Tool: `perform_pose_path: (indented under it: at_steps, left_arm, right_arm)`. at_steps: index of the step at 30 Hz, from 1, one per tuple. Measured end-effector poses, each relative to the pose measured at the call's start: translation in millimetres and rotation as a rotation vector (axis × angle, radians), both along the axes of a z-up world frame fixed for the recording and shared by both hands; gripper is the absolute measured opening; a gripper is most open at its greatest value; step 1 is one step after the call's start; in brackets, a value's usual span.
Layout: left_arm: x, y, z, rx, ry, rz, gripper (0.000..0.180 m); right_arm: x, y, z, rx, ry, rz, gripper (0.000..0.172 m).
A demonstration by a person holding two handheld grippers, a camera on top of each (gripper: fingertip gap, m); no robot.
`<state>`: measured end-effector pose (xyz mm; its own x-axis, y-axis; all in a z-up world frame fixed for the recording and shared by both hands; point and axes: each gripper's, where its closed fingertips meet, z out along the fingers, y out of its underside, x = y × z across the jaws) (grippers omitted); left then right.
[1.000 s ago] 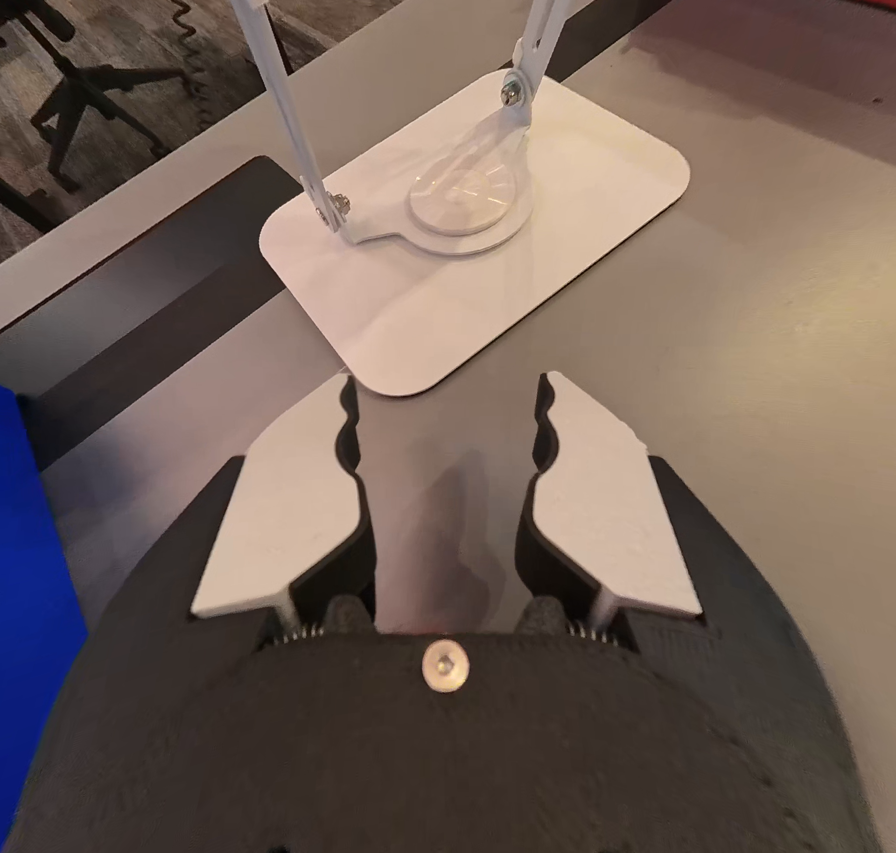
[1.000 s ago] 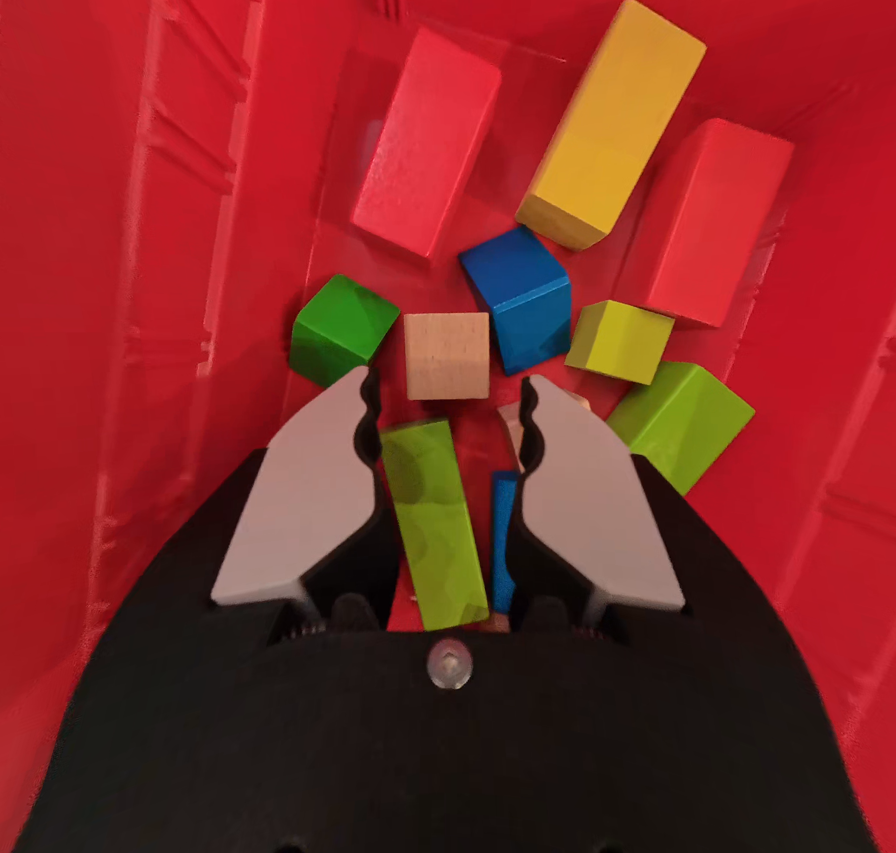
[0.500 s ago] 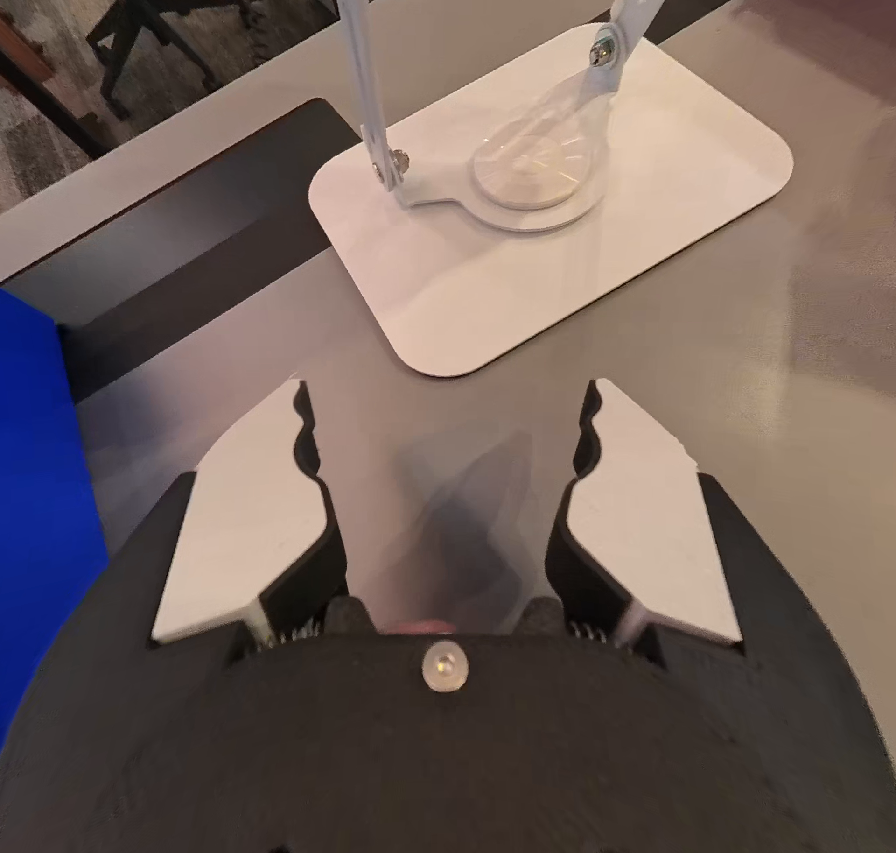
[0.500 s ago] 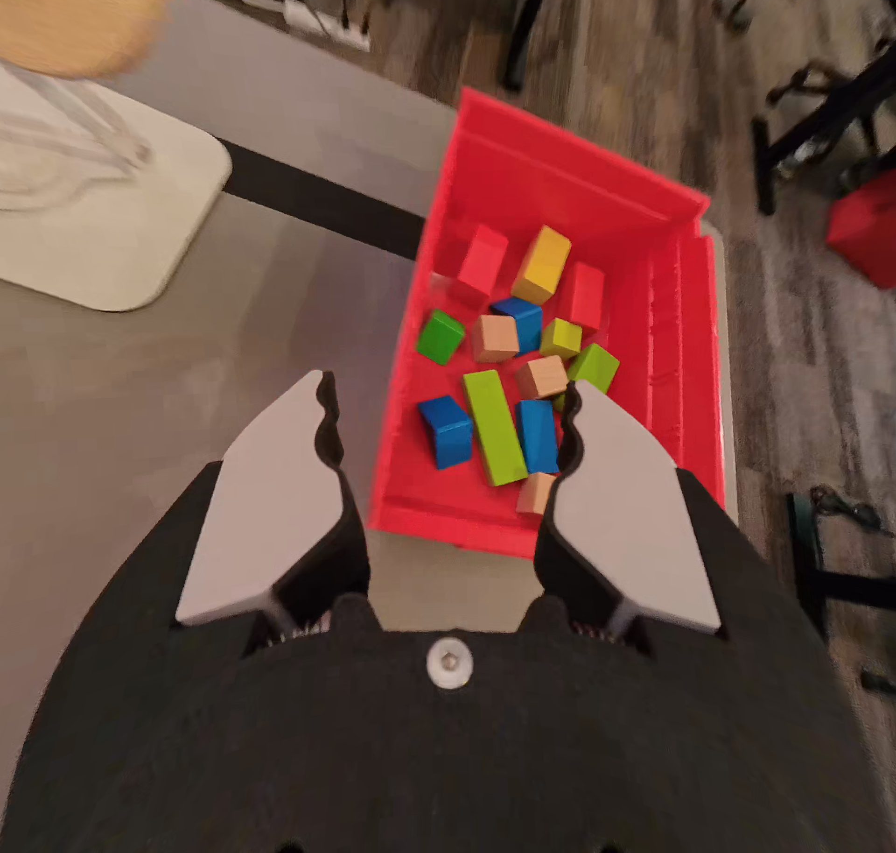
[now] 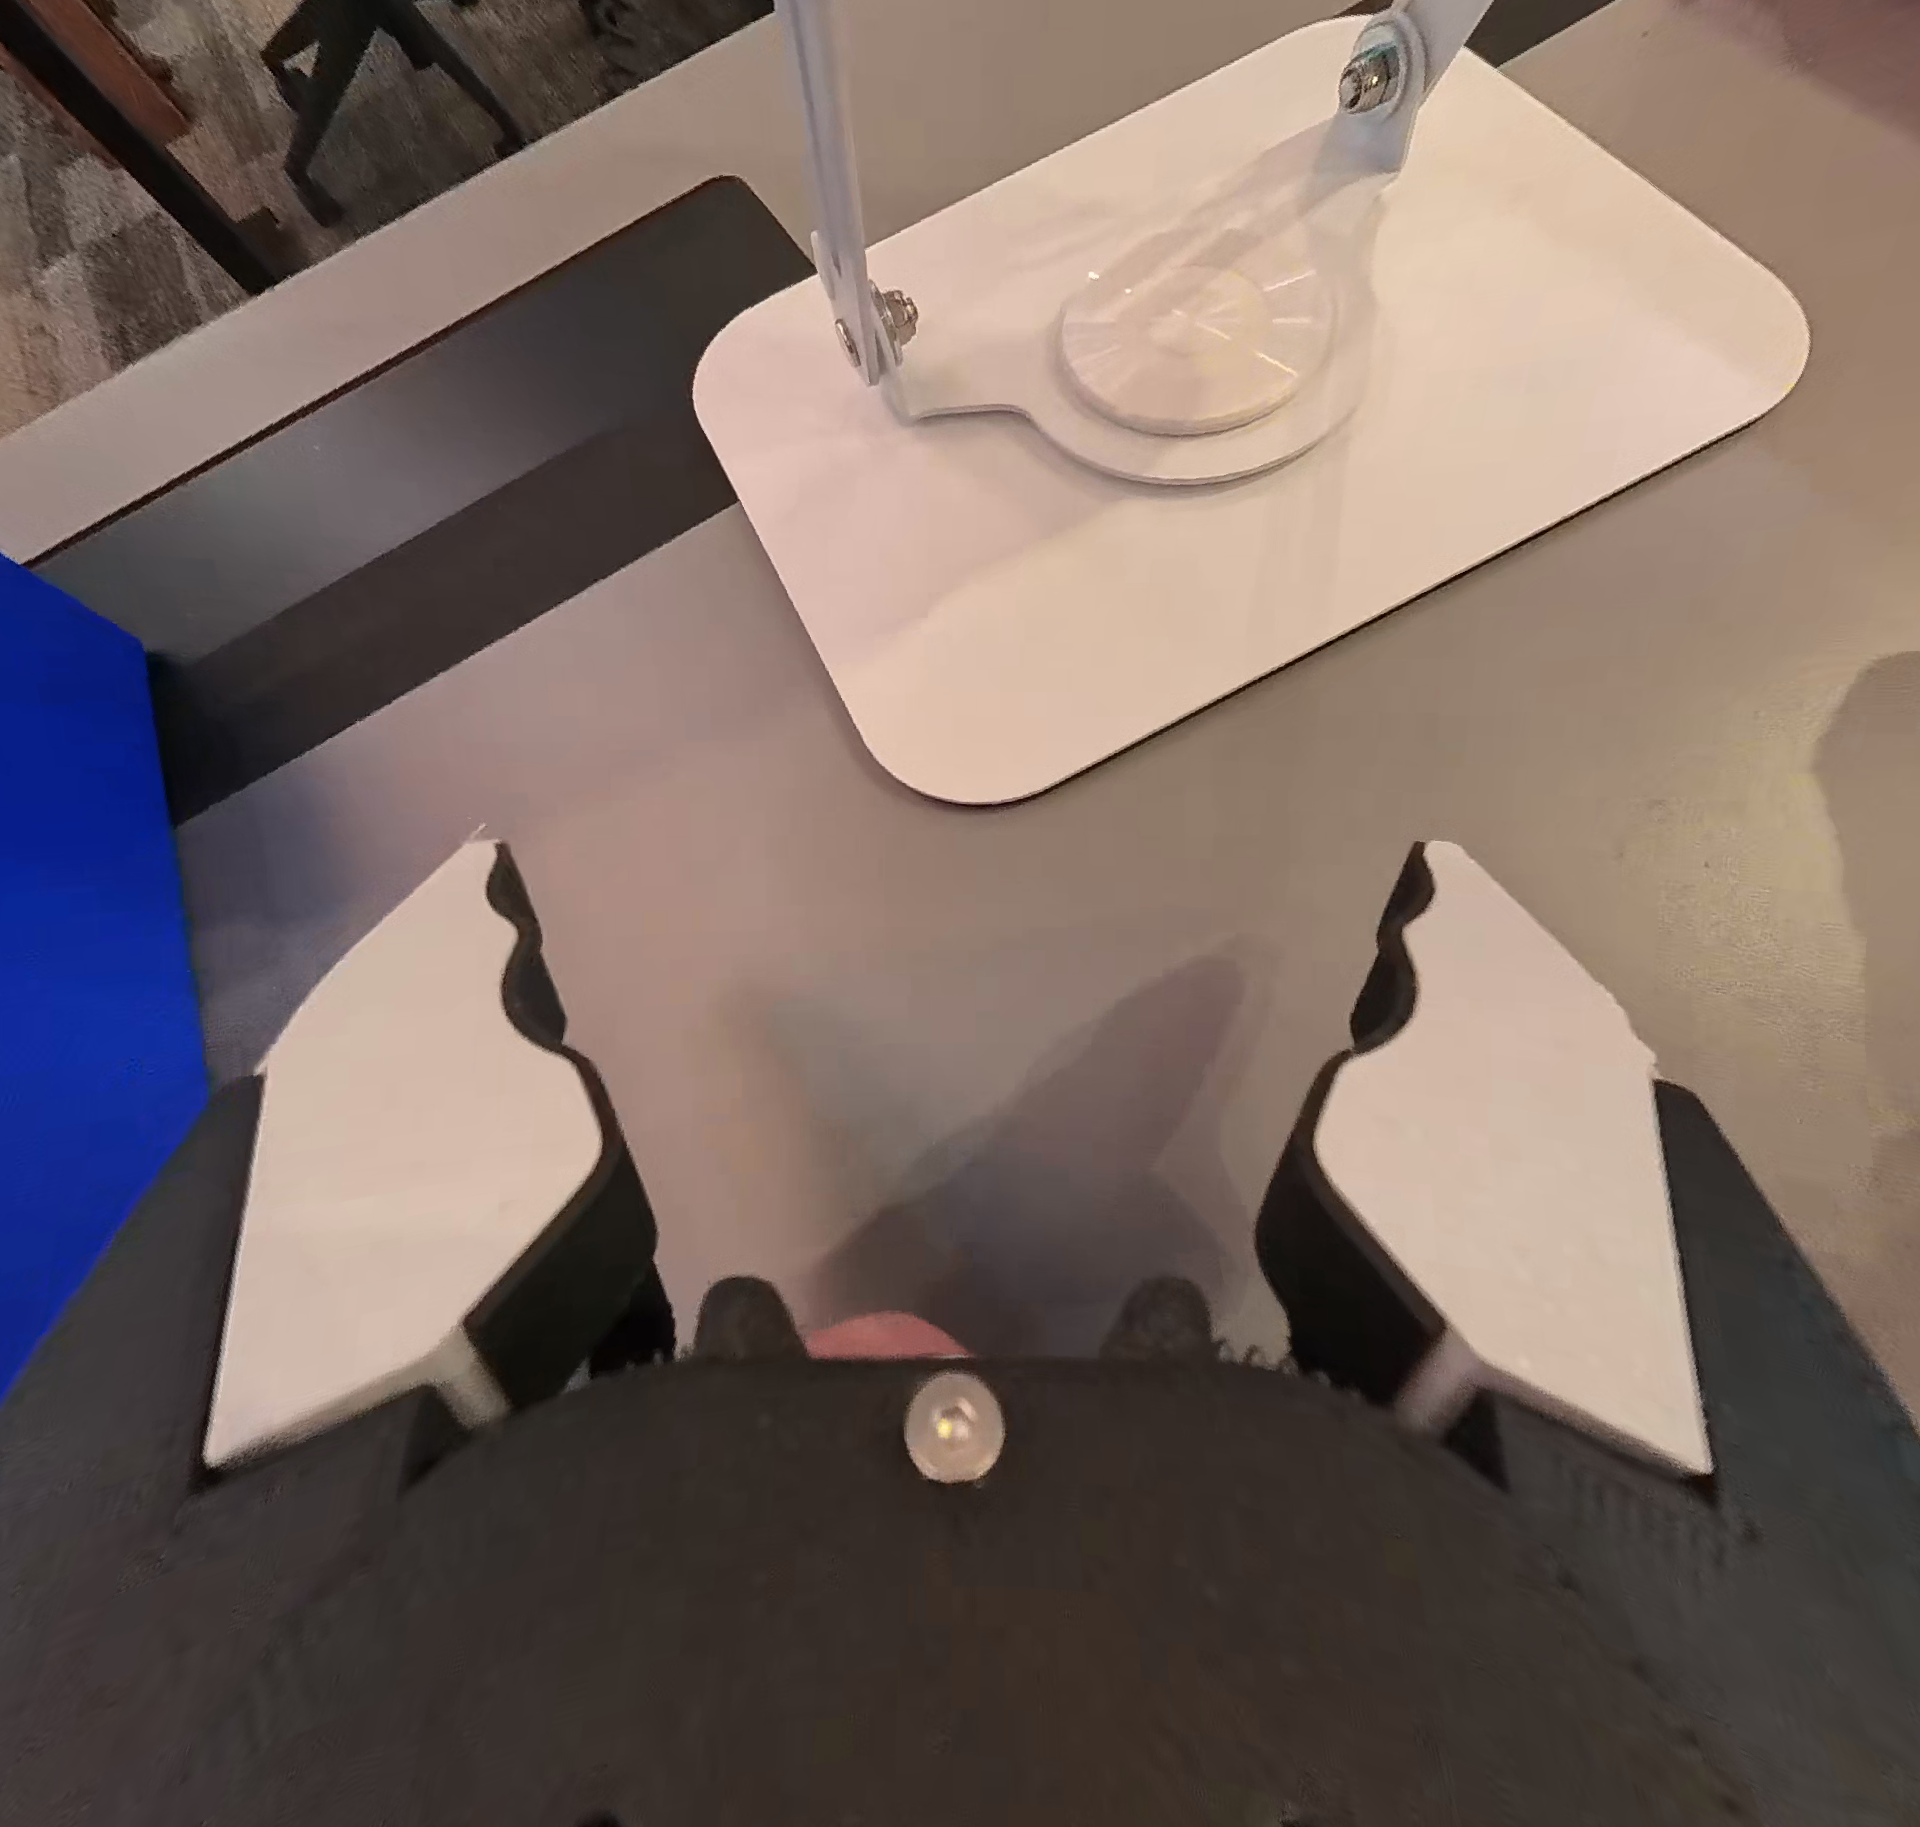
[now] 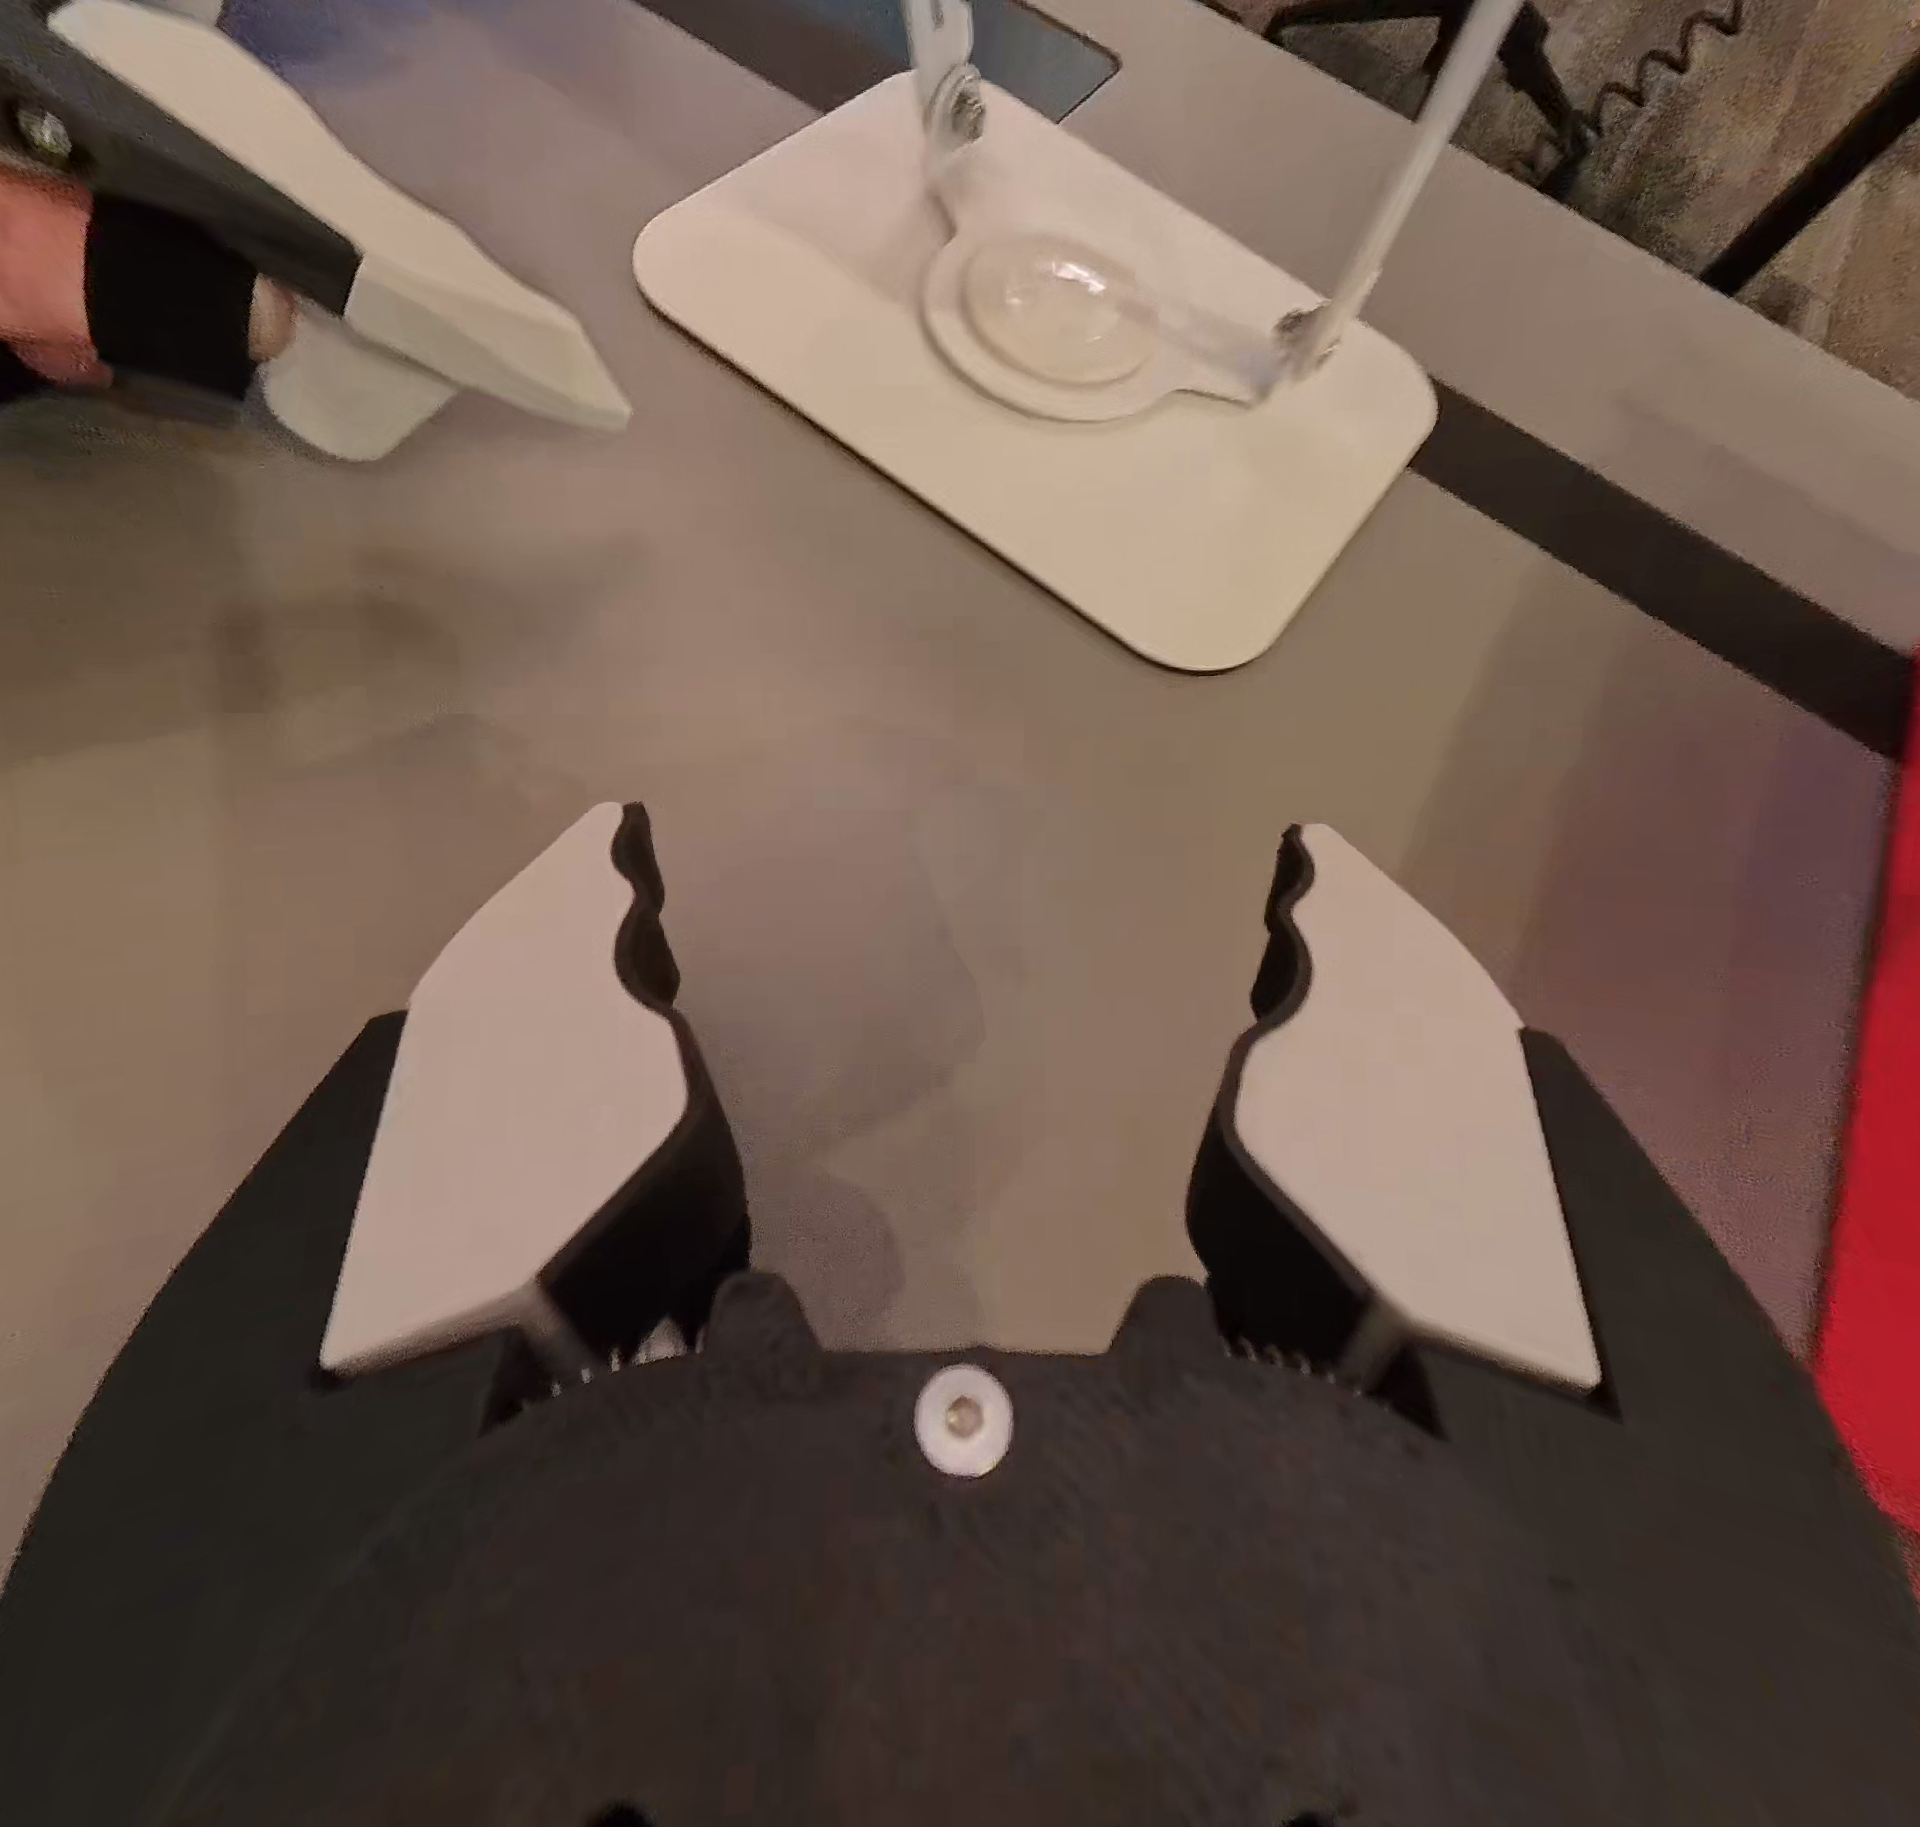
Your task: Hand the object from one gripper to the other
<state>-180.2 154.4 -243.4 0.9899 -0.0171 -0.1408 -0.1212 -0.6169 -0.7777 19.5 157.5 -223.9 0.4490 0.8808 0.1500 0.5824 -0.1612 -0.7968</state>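
My left gripper [image 5: 956,858] is wide open over the bare grey table [image 5: 727,842], with nothing between its white fingers [image 5: 436,1050]. My right gripper [image 6: 961,827] is also open over the bare table, with nothing between its fingers. The left gripper also shows in the right wrist view [image 6: 499,343] at the upper left, held by a gloved hand [image 6: 156,302]. The red bin [image 6: 1881,1102] shows only as a strip at the right edge of the right wrist view. No block is in sight.
A white stand base [image 5: 1226,489] with thin white arms stands ahead of both grippers; it also shows in the right wrist view [image 6: 1049,468]. A blue bin [image 5: 73,894] is at the left. A dark slot [image 5: 416,447] runs along the table's far side. Chair legs stand beyond.
The right gripper left the red bin holding nothing, swung left over the table and opened wider. The left gripper opened much wider and shifted slightly left.
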Motion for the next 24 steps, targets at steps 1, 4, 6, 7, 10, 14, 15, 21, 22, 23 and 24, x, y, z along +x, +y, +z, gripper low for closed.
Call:
perform_pose_path:
  at_steps: [1, 4, 6, 7, 10, 14, 15, 21, 22, 23, 24]
  left_arm:
    - [1.2, 0.2, -3.0, -0.008, -0.017, -0.001, 0.147]
    - [0.6, 0.8, -5.6, -0.023, -0.027, 0.001, 0.147]
    - [0.5, 1.4, -5.0, -0.02, -0.032, 0.001, 0.147]
    - [0.9, 1.6, -5.3, -0.022, -0.034, -0.001, 0.147]
    - [1.5, 1.5, -6.3, -0.028, -0.032, -0.005, 0.147]
    - [3.4, 1.4, -9.1, -0.046, -0.021, -0.016, 0.147]
    - [3.5, 1.3, -9.5, -0.049, -0.014, -0.016, 0.147]
    - [6.8, -3.2, -10.4, -0.053, 0.048, -0.023, 0.147]
    - [7.1, -4.4, -10.7, -0.055, 0.053, -0.022, 0.147]
    - [7.5, -5.7, -10.7, -0.055, 0.056, -0.023, 0.146]
    - [8.2, -7.2, -10.1, -0.05, 0.059, -0.023, 0.146]
  right_arm:
    - [-3.1, -1.0, -6.7, 0.009, 0.003, 0.009, 0.108]
    - [-4.7, -0.6, -22.3, -0.038, 0.008, 0.009, 0.115]
    - [-2.6, 1.4, -25.3, -0.054, -0.006, 0.001, 0.117]
    - [-2.2, 1.5, -25.6, -0.053, -0.008, 0.001, 0.118]
    - [-0.9, 1.0, -22.0, -0.002, -0.006, 0.008, 0.114]
    - [1.5, 1.7, -31.0, 0.033, -0.089, 0.009, 0.115]
    - [2.8, 2.8, -33.9, 0.049, -0.119, 0.008, 0.115]
    - [8.1, 5.6, -32.1, 0.099, -0.132, 0.006, 0.113]
    - [9.1, 6.0, -31.4, 0.11, -0.133, 0.004, 0.113]
    - [9.8, 6.0, -30.7, 0.121, -0.134, 0.005, 0.112]
    - [10.5, 5.9, -30.2, 0.13, -0.134, 0.006, 0.111]
